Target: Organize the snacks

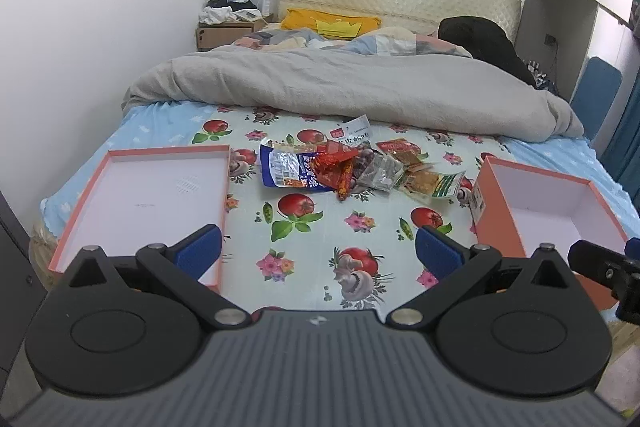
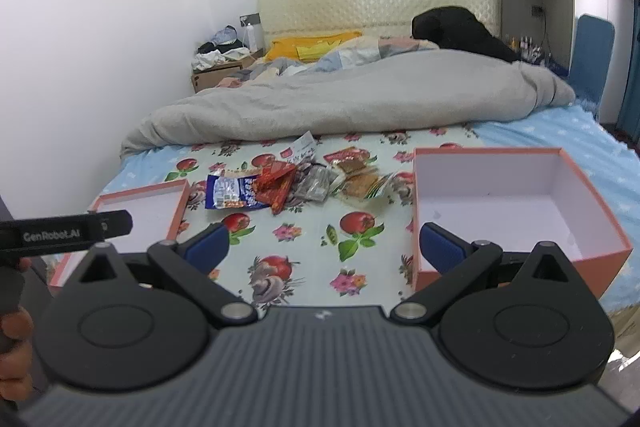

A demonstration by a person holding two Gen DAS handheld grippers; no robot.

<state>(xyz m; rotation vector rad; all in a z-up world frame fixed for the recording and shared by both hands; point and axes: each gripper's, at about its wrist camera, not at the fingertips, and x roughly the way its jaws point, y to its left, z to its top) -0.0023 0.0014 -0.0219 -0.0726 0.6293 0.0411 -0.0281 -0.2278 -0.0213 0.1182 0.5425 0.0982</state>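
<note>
On the fruit-print sheet point(image 1: 320, 227), snack packets point(image 1: 344, 169) between lid point(image 1: 152, 195) and box point(image 2: 520, 203), grey duvet point(image 1: 340, 83) behind, both claws point(image 1: 318, 251) point(image 2: 324, 247) spread, empty.

We hold our left gripper point(image 1: 318, 249) tilted downward, its jaws spread wide with nothing between the blue pads point(image 1: 200, 247). Our right gripper point(image 2: 324, 247) tilts down likewise, jaws fully apart and empty. In the right wrist view, our left hand point(image 2: 14, 339) wraps its handle at nine o'clock.
</note>
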